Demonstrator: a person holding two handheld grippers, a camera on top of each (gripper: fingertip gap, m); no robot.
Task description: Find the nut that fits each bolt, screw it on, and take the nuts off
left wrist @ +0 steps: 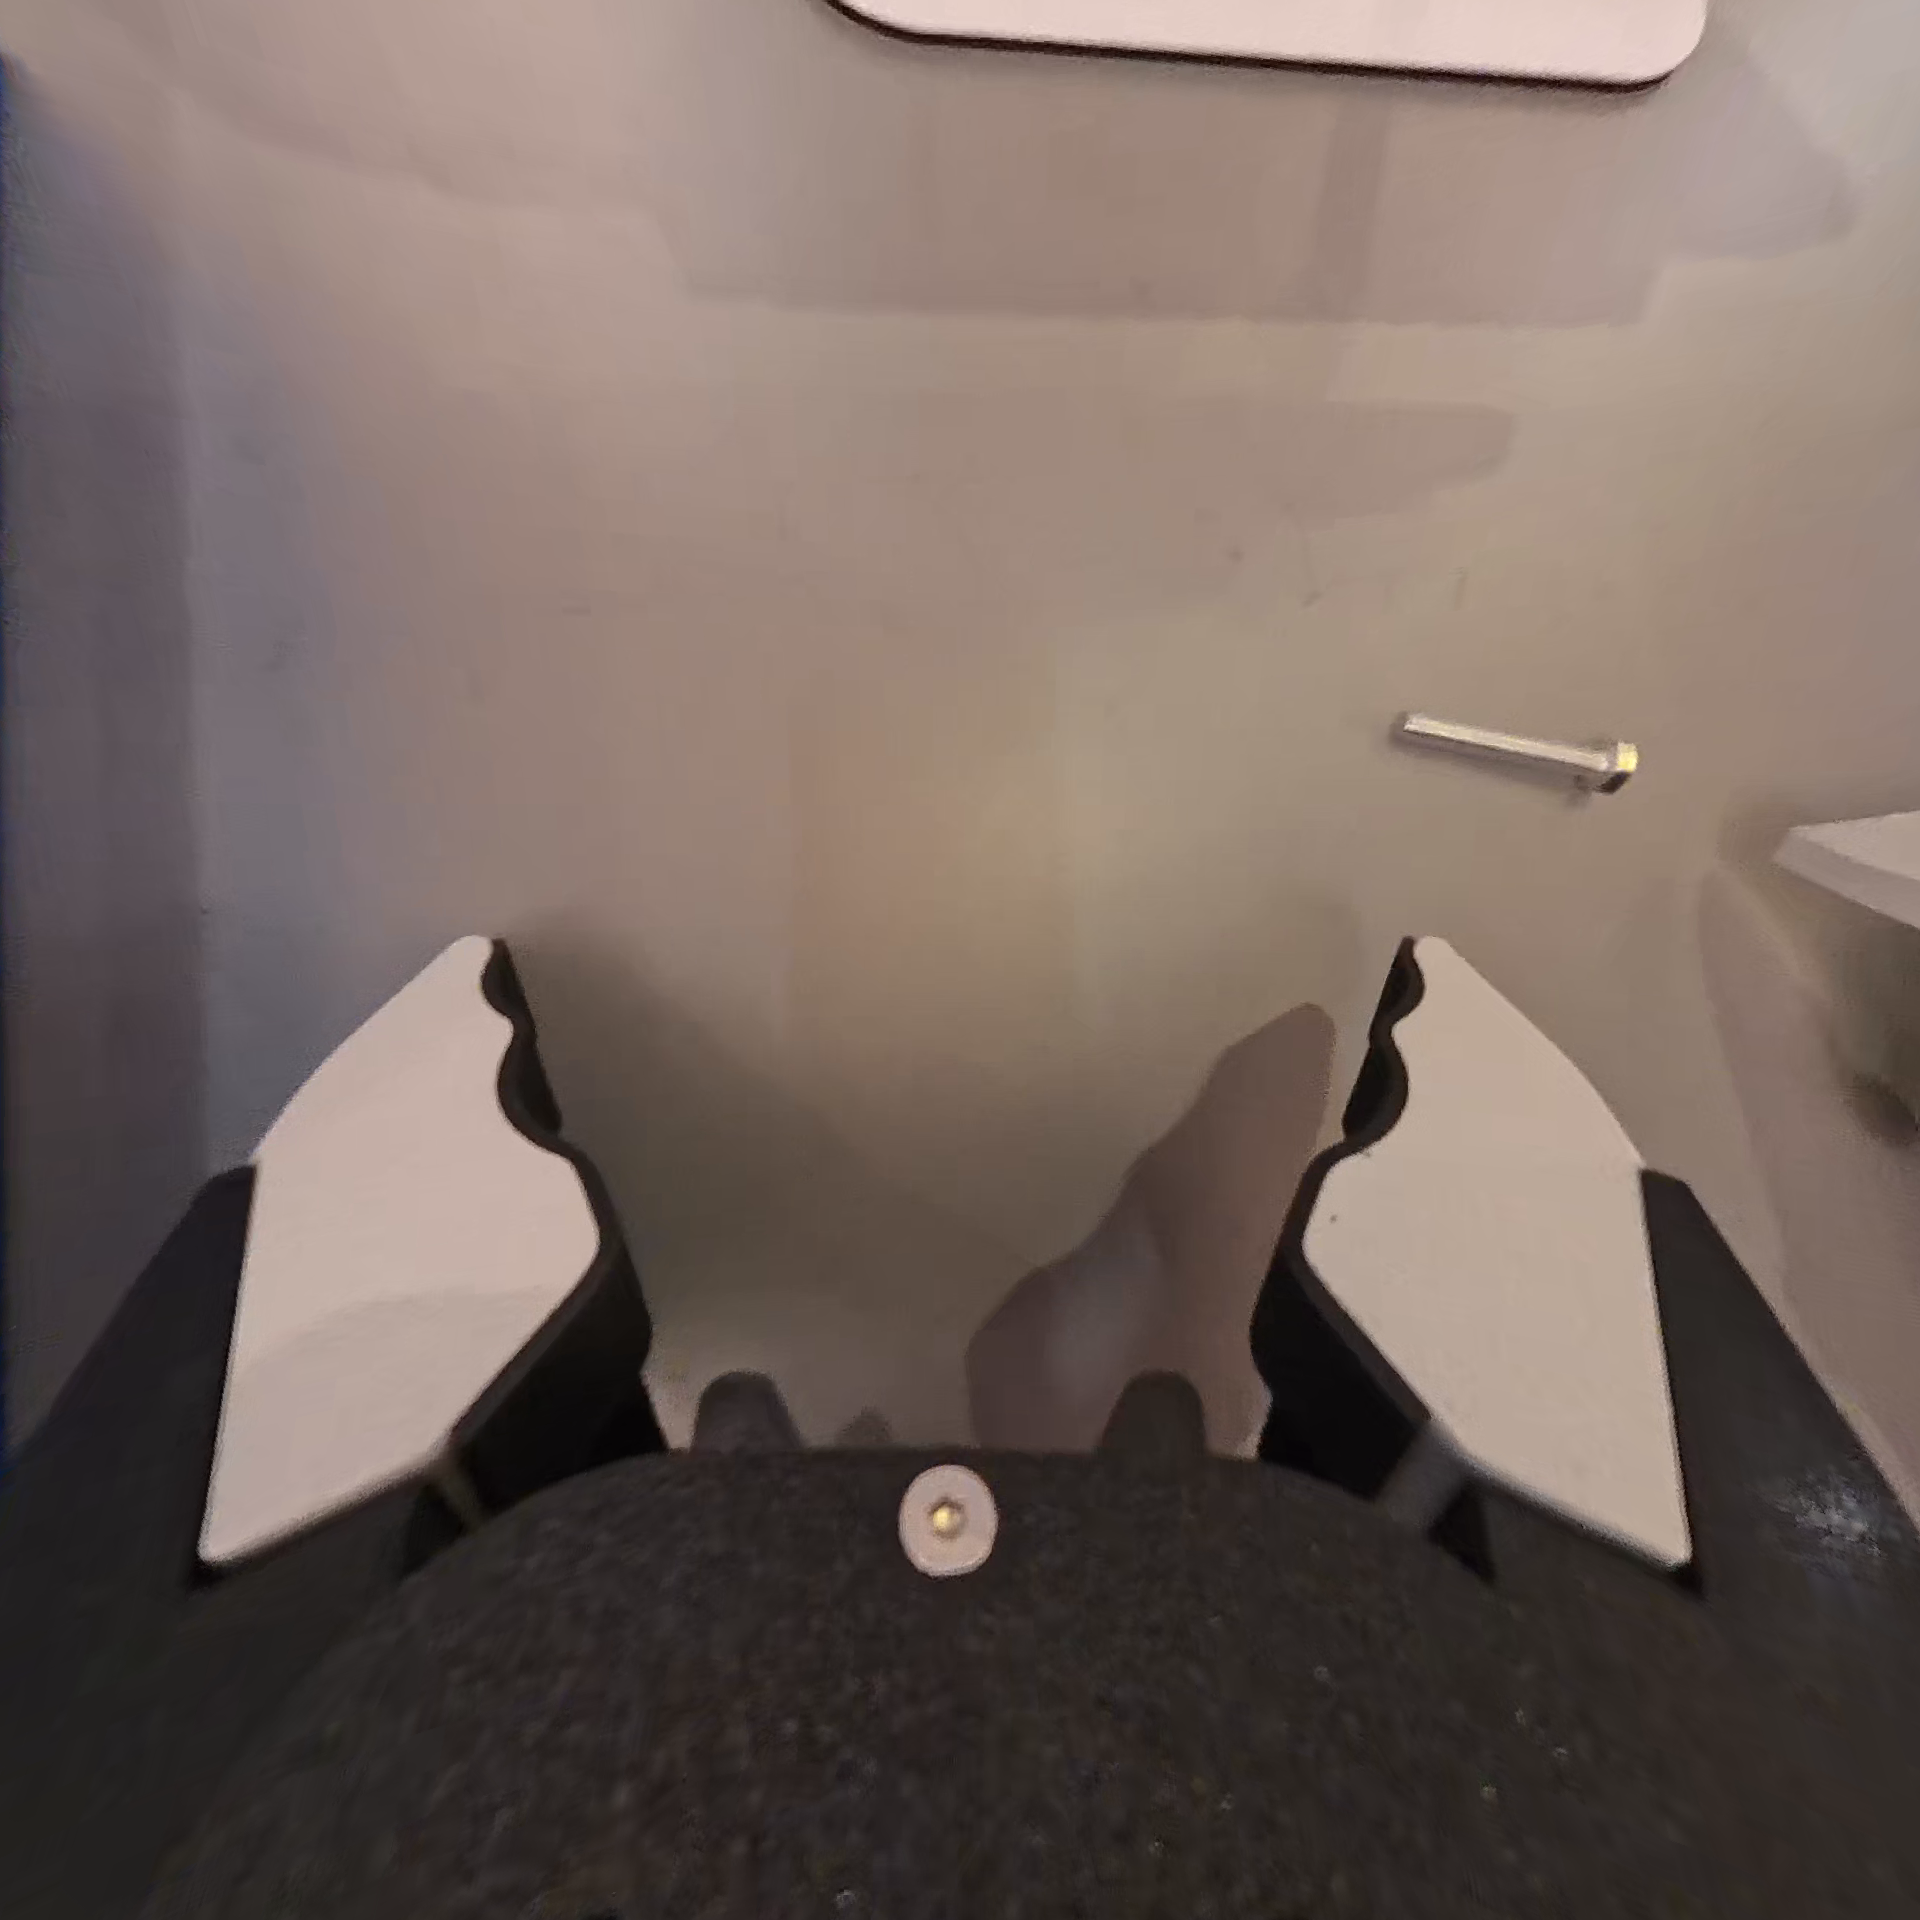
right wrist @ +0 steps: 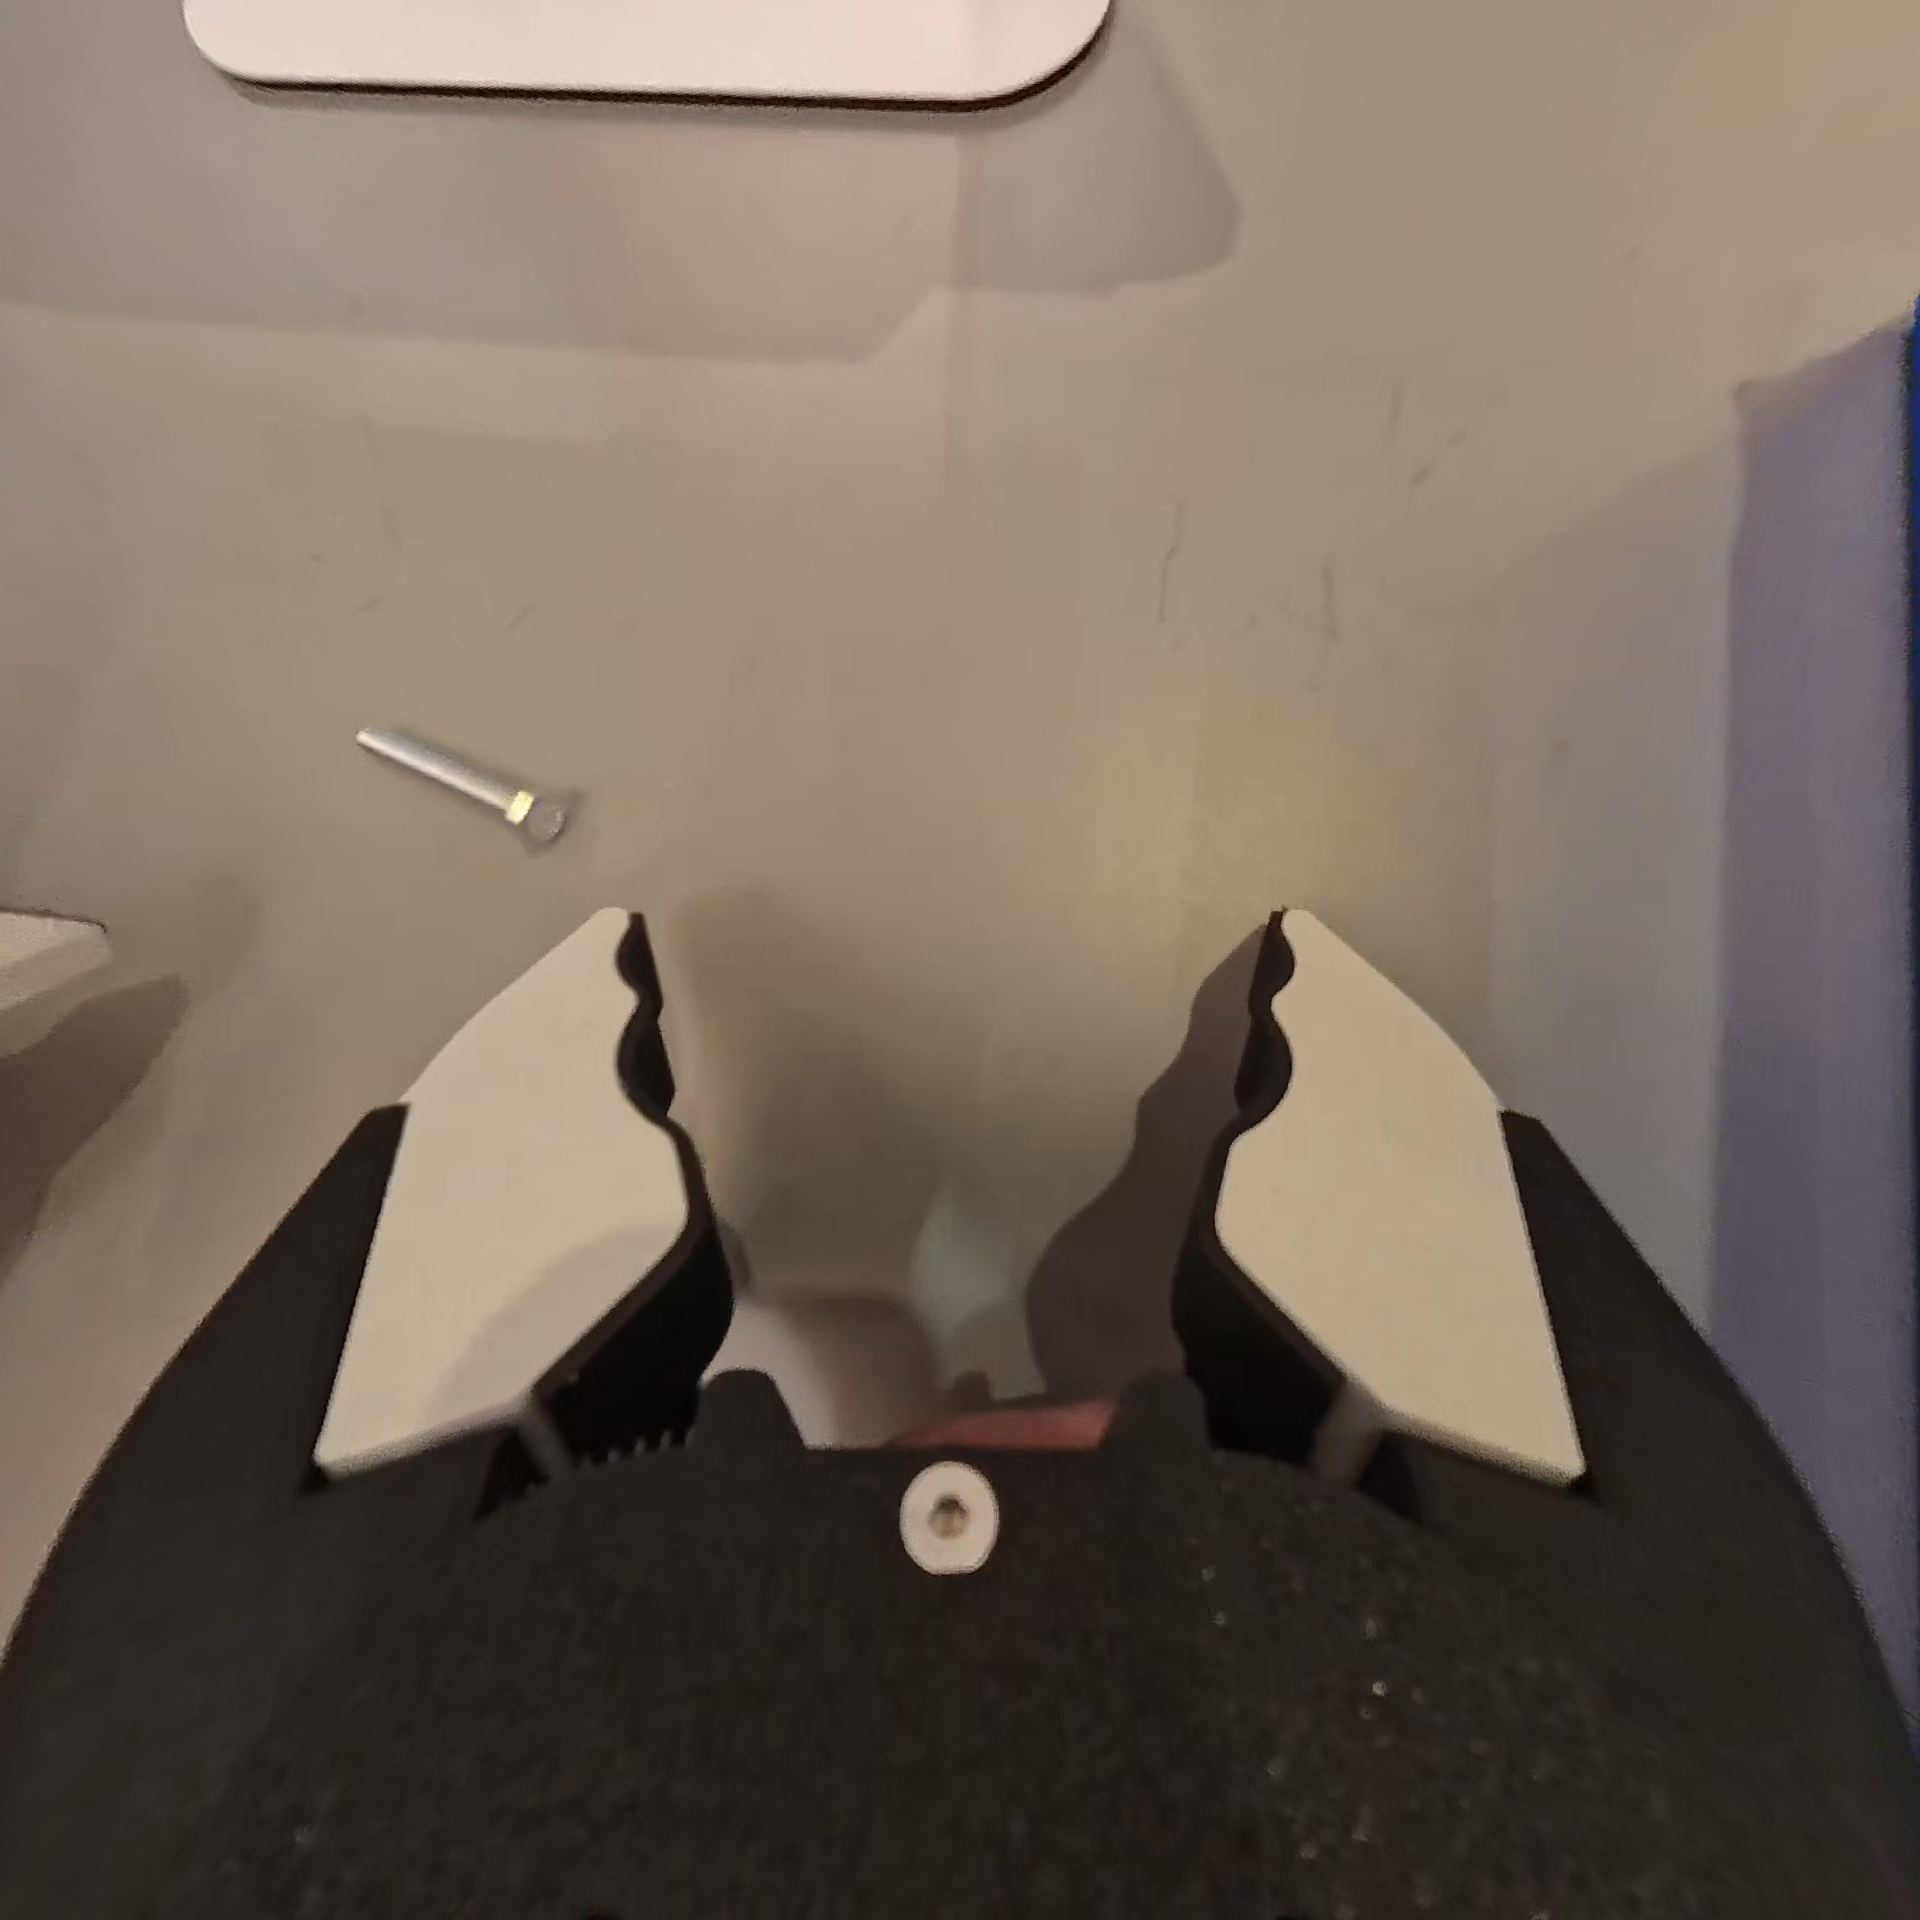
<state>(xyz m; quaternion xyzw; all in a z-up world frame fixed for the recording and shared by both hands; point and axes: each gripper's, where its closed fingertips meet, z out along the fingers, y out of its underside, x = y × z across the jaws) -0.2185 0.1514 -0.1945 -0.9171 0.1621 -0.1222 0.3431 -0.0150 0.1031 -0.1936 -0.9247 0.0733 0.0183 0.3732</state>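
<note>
Left gripper [left wrist: 951, 971]: hovering over the grey table [left wrist: 935, 582], jaws spread wide, nothing lying between them.
Right gripper [right wrist: 956, 945]: likewise gaping over the table, gripping nothing.
Bolt [left wrist: 1519, 750]: lying flat on the table; sitting at about two o'clock of the left gripper, and at about ten o'clock of the right gripper [right wrist: 464, 777], apart from both.
White board [left wrist: 1278, 36]: showing at twelve o'clock in both views, at the top edge.
Only the right view: something reddish [right wrist: 1023, 1423] peeking out low between the fingers, too hidden to identify.
Nuts: not showing in either view.
</note>
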